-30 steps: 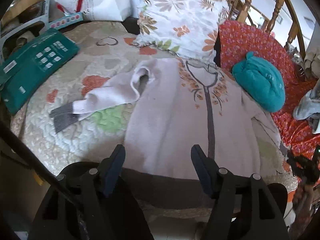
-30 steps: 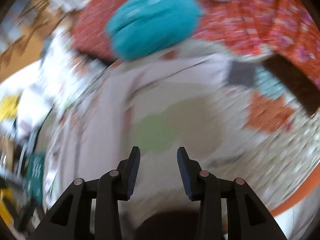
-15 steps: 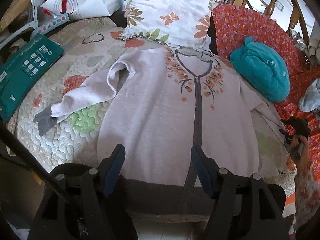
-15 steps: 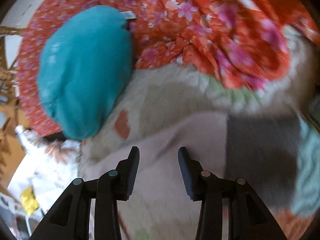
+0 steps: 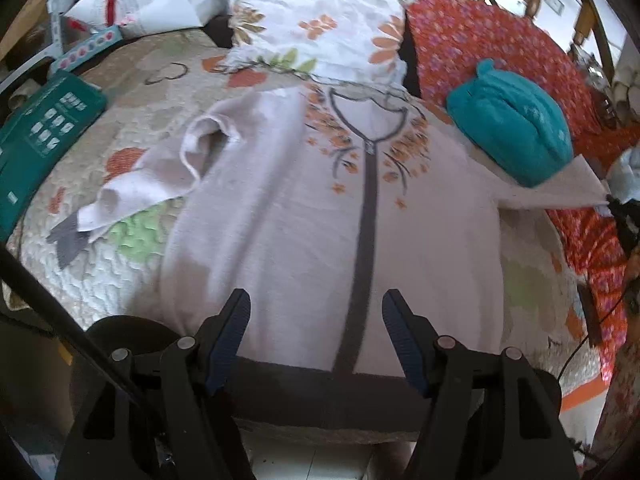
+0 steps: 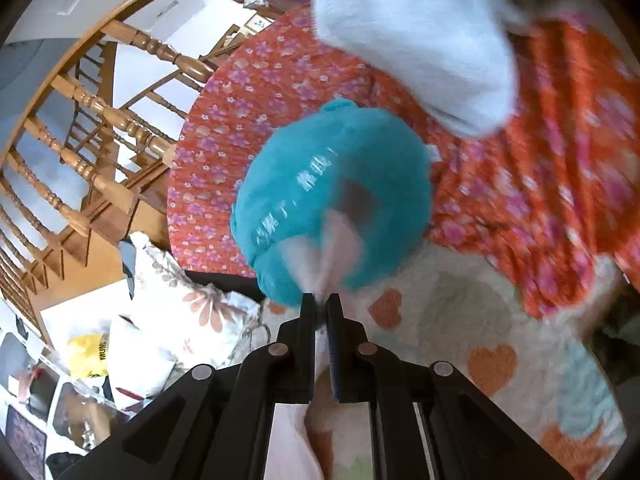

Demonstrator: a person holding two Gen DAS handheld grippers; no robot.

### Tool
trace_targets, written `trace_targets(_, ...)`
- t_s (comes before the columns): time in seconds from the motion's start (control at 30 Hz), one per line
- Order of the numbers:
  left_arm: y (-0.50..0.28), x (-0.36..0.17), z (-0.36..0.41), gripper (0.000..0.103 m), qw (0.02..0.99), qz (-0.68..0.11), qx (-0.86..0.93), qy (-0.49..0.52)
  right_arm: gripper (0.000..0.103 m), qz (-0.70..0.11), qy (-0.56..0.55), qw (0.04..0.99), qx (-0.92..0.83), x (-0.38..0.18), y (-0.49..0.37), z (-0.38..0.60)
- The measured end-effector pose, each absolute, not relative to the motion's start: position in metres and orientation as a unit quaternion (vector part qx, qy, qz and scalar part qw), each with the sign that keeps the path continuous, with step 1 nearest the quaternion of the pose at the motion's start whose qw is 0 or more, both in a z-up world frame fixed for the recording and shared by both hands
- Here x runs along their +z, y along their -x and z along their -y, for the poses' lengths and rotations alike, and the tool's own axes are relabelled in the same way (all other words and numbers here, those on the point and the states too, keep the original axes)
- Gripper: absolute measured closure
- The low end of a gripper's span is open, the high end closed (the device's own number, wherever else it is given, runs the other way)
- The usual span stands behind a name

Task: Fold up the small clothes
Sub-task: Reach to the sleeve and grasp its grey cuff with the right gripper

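Two grippers (image 5: 316,338) (image 6: 321,306) over cardigan (image 5: 304,216)

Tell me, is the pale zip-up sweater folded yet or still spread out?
Spread, not folded. The sweater lies flat, zip up, on the quilt; the right gripper has only pinched one sleeve and lifted it.

Quilted heart-pattern bedspread (image 5: 132,92), wooden spindle headboard (image 6: 92,108), floral pillow (image 5: 320,12), daylight

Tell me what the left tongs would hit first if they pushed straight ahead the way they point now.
Most likely the pale cardigan spread on the quilt. The left tongs stand open, tilted down over its dark hem, nothing between them. Straight on, they should meet the cardigan's front near the dark zipper strip; exact depth is unclear.
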State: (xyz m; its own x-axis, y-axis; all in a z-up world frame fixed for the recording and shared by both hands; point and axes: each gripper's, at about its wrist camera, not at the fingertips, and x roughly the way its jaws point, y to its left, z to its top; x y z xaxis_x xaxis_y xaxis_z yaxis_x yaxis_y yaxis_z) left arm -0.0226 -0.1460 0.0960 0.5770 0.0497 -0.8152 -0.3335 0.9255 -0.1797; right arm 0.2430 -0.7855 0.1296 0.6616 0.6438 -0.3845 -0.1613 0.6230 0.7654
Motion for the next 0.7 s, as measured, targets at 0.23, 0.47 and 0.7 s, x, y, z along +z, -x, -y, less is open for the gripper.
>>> trace_targets(0.23,0.018,0.095,0.164,0.036,0.877,-0.45,0.081,0.144,0.094,-0.432,-0.361,0.819,0.115,0.024,-0.094,0.767)
trace_targets(0.47,0.012,0.088,0.161,0.035,0.87,-0.458,0.076,0.164,0.086,-0.41,-0.36,0.837,0.038,0.035,0.001,0.719)
trace_targets(0.7,0.011,0.082,0.161,0.035,0.869,-0.462,0.07,0.162,0.051,-0.399,-0.286,0.871,-0.009,0.047,-0.028,0.716)
